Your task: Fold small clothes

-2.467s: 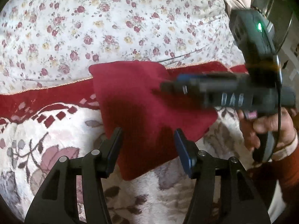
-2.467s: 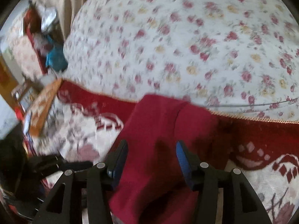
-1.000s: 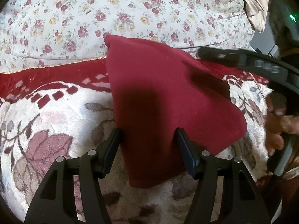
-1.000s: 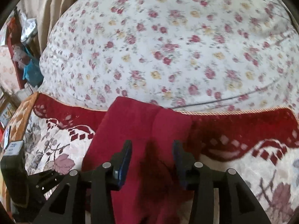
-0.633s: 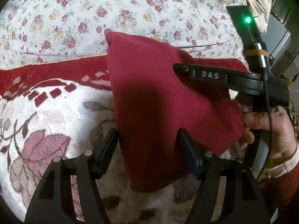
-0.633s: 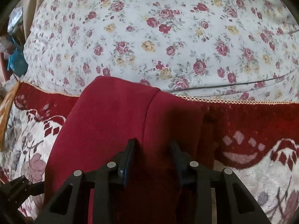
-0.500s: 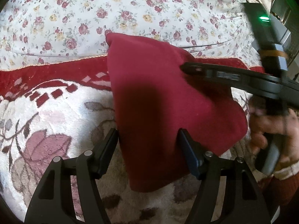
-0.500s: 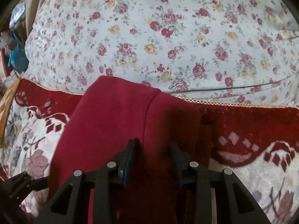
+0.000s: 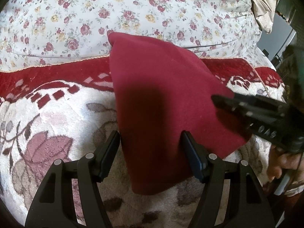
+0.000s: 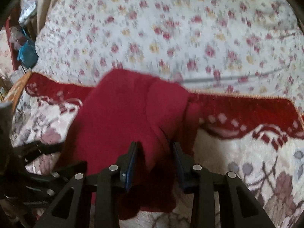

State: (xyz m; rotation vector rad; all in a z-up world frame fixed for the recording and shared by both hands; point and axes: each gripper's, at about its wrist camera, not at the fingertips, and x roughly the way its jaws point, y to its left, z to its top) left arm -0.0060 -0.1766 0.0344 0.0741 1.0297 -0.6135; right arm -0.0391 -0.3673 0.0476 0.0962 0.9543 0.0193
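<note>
Lay mid-frame on the flowery blanket (image 9: 47,117): soft dark red folded cloth (image 9: 161,98). Left gripper (image 9: 150,152) wide, gripping nothing. Right gripper (image 10: 154,163) narrowed around a raised fold, squeeze unclear. Mid-fold probably; next, likely pinch and lift over.

1 red cloth (image 9: 161,98), 2 grippers: left gripper (image 9: 151,142) & right gripper (image 10: 154,152), 1 blanket (image 9: 57,117), 1 floral sheet (image 9: 133,9).

red cloth (image 10: 121,117) between fingers (image 10: 131,157), floral sheet (image 10: 171,28)
</note>
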